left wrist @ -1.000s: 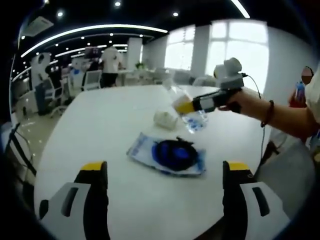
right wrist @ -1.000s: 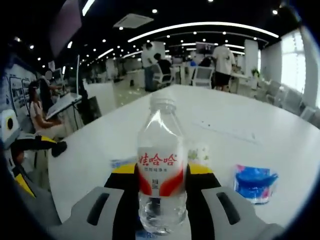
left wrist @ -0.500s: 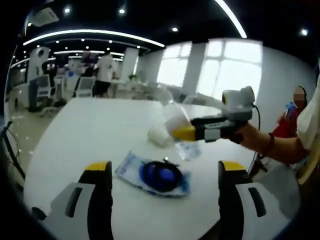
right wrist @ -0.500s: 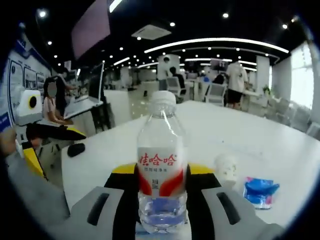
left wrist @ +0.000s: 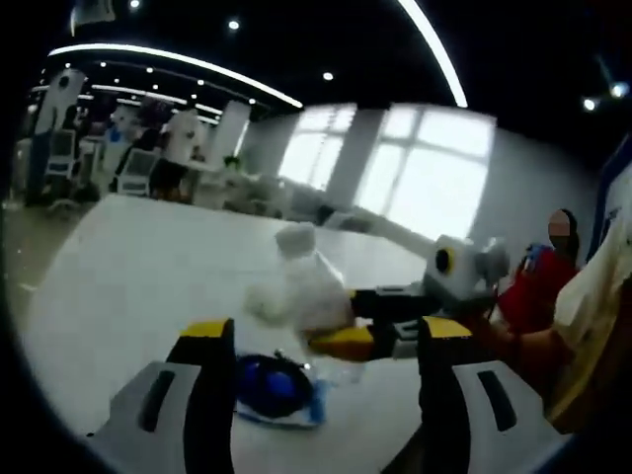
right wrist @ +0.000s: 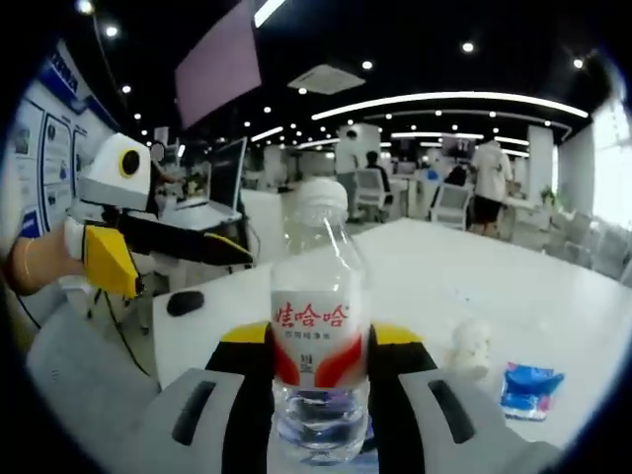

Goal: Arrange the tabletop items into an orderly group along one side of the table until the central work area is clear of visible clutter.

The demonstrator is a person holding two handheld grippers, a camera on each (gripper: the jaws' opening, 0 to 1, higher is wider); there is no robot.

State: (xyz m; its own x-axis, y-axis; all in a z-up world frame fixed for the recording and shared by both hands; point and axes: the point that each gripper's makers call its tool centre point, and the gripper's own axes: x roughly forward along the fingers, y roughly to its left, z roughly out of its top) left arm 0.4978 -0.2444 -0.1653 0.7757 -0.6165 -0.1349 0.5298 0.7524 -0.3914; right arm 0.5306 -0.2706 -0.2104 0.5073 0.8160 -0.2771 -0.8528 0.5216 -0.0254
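Note:
A clear water bottle (right wrist: 318, 247) with a red and white label and a white cap stands upright between the jaws of my right gripper (right wrist: 320, 336), which is shut on it. In the left gripper view that right gripper (left wrist: 346, 341) reaches in from the right with the bottle (left wrist: 308, 286) tilted above the table. My left gripper (left wrist: 326, 329) is open and holds nothing. Under it lies a blue packet (left wrist: 272, 390), with a crumpled white object (left wrist: 259, 301) beyond. In the right gripper view the left gripper (right wrist: 178, 247) hangs at the left, and the white object (right wrist: 472, 346) and the blue packet (right wrist: 528, 387) lie at the right.
The white table (right wrist: 444, 276) runs far back into an open office with chairs and standing people. A small black item (right wrist: 185, 301) lies near the table's left edge. A person in red (left wrist: 533, 296) is at the right behind the arm that holds the right gripper.
The bottle stays gripped. Both views have swung. The right gripper and bottle now sit closer in front of the left gripper's jaws, and the left gripper has come into the right gripper view.

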